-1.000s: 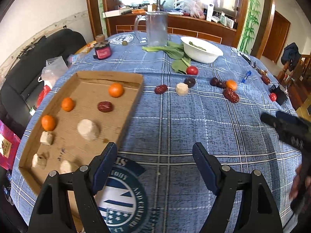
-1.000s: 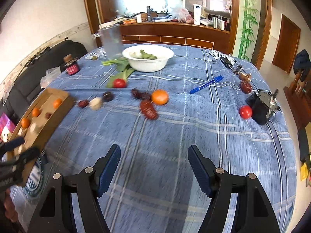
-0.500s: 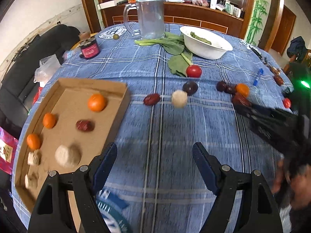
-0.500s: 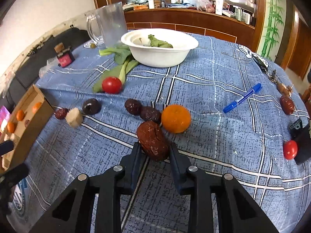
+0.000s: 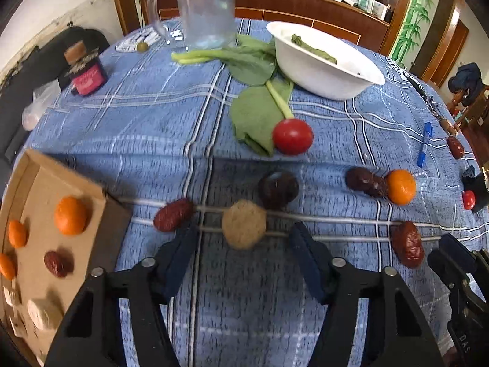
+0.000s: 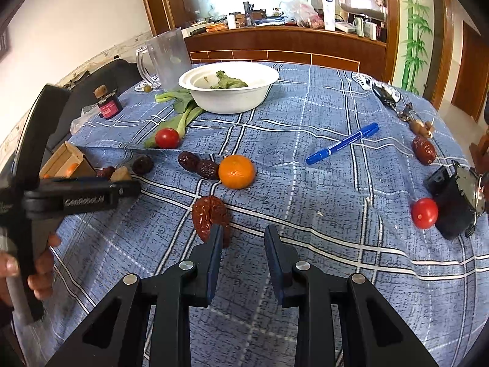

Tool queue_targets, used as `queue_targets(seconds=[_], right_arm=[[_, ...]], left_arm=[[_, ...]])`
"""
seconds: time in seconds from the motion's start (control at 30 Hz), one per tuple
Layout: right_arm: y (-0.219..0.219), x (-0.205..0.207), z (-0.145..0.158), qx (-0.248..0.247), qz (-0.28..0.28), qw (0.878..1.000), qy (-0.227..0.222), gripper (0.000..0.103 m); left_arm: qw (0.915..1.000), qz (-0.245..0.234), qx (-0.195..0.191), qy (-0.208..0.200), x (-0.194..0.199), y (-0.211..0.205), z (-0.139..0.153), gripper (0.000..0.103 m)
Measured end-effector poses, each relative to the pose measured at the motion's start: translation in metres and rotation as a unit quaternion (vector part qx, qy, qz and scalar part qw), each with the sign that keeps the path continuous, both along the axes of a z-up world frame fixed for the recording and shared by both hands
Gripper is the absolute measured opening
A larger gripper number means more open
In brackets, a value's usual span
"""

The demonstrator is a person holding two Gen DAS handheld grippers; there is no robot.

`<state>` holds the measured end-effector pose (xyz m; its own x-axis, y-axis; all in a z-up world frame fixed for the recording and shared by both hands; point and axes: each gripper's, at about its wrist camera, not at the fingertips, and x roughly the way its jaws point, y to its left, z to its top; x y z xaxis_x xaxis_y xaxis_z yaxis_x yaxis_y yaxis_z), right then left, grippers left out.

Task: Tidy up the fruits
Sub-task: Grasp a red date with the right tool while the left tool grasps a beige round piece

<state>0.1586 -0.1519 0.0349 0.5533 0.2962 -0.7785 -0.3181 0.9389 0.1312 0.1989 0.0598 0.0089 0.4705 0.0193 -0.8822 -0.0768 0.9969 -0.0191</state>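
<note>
My left gripper (image 5: 244, 241) is open, its fingers on either side of a round beige fruit (image 5: 243, 228) on the blue cloth. A red date (image 5: 172, 215) and a dark round fruit (image 5: 278, 186) lie just beyond. The cardboard tray (image 5: 113, 214) at left holds oranges, a date and pale pieces. My right gripper (image 6: 243, 241) is open and empty; a large wrinkled red date (image 6: 210, 215) lies on the cloth against its left fingertip. An orange (image 6: 236, 172) and two dark dates (image 6: 197, 164) lie behind it.
A white bowl (image 6: 229, 87) with greens, a clear jug (image 6: 166, 58), leafy stalks, a tomato (image 6: 167, 138), a blue pen (image 6: 342, 143), a small red jar (image 6: 108, 105), another tomato (image 6: 424, 212) by a black object, and keys stand around the table.
My left gripper moved forward up to the beige fruit. My right gripper, which was shut on the large date, has opened and drawn back a little; the date lies on the cloth.
</note>
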Motion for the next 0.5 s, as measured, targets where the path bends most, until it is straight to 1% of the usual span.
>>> queue_targets(seconds=[0.03, 0.1, 0.2, 0.27, 0.33, 0.37, 0.47, 0.5], right_arm=[[0.0, 0.0, 0.0, -0.001, 0.001, 1.0, -0.001, 0.03], [0.0, 0.002, -0.001, 0.007, 0.001, 1.0, 0.003, 0.03], [0.001, 0.006, 0.002, 0.034, 0.009, 0.999, 0.008, 0.03], [0.009, 0.01, 0.004, 0.039, 0.02, 0.999, 0.008, 0.033], [0.018, 0.015, -0.001, 0.021, 0.022, 0.999, 0.013, 0.047], [0.022, 0.018, -0.005, 0.018, 0.024, 0.999, 0.02, 0.049], [0.03, 0.023, -0.016, 0.0, 0.021, 0.999, 0.033, 0.049], [0.033, 0.023, -0.016, -0.01, 0.021, 0.999, 0.024, 0.049]], left_arm=[[1.0, 0.003, 0.006, -0.003, 0.002, 0.0, 0.0, 0.051], [1.0, 0.003, 0.001, -0.006, 0.003, 0.002, 0.001, 0.047], [1.0, -0.003, -0.005, -0.007, 0.002, 0.005, 0.002, 0.047], [0.9999, -0.008, -0.009, -0.007, -0.001, 0.007, 0.002, 0.047], [0.9998, -0.01, -0.014, -0.007, -0.002, 0.009, 0.002, 0.047], [0.9998, -0.011, -0.017, -0.007, -0.002, 0.01, 0.002, 0.047], [0.9997, -0.011, -0.02, -0.008, -0.001, 0.01, 0.003, 0.049], [0.9998, -0.009, -0.018, -0.008, 0.0, 0.01, 0.003, 0.049]])
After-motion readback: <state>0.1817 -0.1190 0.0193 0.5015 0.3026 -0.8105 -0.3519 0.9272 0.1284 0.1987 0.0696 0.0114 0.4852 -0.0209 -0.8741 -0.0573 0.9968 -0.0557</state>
